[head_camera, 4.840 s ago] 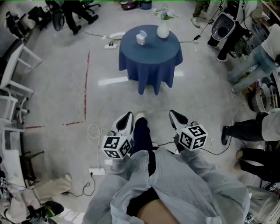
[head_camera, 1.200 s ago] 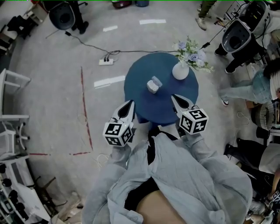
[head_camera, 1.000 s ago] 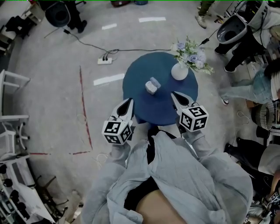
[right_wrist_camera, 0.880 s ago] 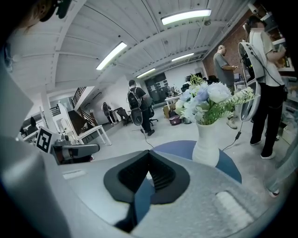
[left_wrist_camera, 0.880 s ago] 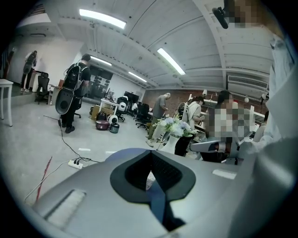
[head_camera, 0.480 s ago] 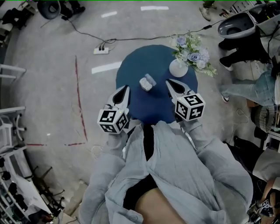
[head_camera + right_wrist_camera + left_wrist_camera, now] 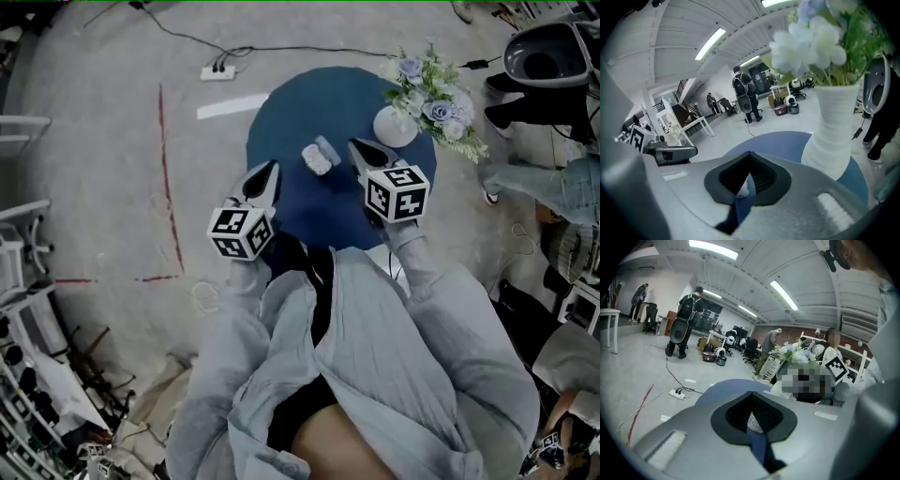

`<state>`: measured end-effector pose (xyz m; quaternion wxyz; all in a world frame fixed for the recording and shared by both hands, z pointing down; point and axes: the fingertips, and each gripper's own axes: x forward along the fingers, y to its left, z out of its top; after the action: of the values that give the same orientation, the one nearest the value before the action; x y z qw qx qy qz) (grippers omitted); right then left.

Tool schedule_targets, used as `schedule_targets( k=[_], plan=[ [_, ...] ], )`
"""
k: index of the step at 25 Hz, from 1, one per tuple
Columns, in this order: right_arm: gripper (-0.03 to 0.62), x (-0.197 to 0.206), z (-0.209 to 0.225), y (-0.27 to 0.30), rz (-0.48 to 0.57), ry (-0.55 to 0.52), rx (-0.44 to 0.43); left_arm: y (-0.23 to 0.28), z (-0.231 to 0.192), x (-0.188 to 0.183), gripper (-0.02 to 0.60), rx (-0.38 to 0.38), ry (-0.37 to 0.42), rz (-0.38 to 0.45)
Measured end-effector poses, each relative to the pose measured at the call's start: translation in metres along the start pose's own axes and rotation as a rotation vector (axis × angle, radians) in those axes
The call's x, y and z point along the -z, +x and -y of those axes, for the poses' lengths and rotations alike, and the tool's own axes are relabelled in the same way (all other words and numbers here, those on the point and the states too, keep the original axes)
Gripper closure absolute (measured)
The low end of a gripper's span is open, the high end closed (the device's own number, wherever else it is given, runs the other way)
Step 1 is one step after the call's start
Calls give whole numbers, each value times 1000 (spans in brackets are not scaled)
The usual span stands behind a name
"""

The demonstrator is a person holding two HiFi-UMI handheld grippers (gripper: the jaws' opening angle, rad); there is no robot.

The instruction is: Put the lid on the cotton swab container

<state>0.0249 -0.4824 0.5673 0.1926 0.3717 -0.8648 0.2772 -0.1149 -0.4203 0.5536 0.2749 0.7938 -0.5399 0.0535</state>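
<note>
A small white cotton swab container (image 7: 314,161) stands near the middle of the round blue table (image 7: 281,112), with a pale lid piece (image 7: 328,148) lying close beside it on the right. My left gripper (image 7: 270,169) hovers over the table's near left edge, shut and holding nothing. My right gripper (image 7: 354,143) is just right of the container, also shut and holding nothing. In the left gripper view the left gripper (image 7: 751,393) shows a bit of the white container (image 7: 754,423) through its jaw hollow. In the right gripper view the right gripper (image 7: 749,153) has the vase at its right.
A white vase (image 7: 394,125) with pale flowers (image 7: 433,94) stands on the table's right side, close to my right gripper. A power strip (image 7: 217,68) with its cable, a red floor line (image 7: 161,178) and white tape (image 7: 232,106) lie to the left. People stand at the right.
The person has walked up to the table. It went from far ahead to right under the grippers, and both grippers now reach over its near edge beside the container.
</note>
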Motion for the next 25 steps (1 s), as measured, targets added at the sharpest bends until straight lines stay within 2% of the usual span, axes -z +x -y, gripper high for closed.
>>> schedule_targets(
  k=[3, 10, 25],
  plan=[
    [592, 11, 4, 14, -60, 30, 9, 6, -3, 4, 568, 9, -28, -29],
    [592, 29, -3, 29, -128, 94, 20, 10, -8, 8, 568, 50, -16, -94],
    [592, 33, -31, 23, -127, 103, 34, 12, -11, -1, 568, 149, 24, -144]
  ],
)
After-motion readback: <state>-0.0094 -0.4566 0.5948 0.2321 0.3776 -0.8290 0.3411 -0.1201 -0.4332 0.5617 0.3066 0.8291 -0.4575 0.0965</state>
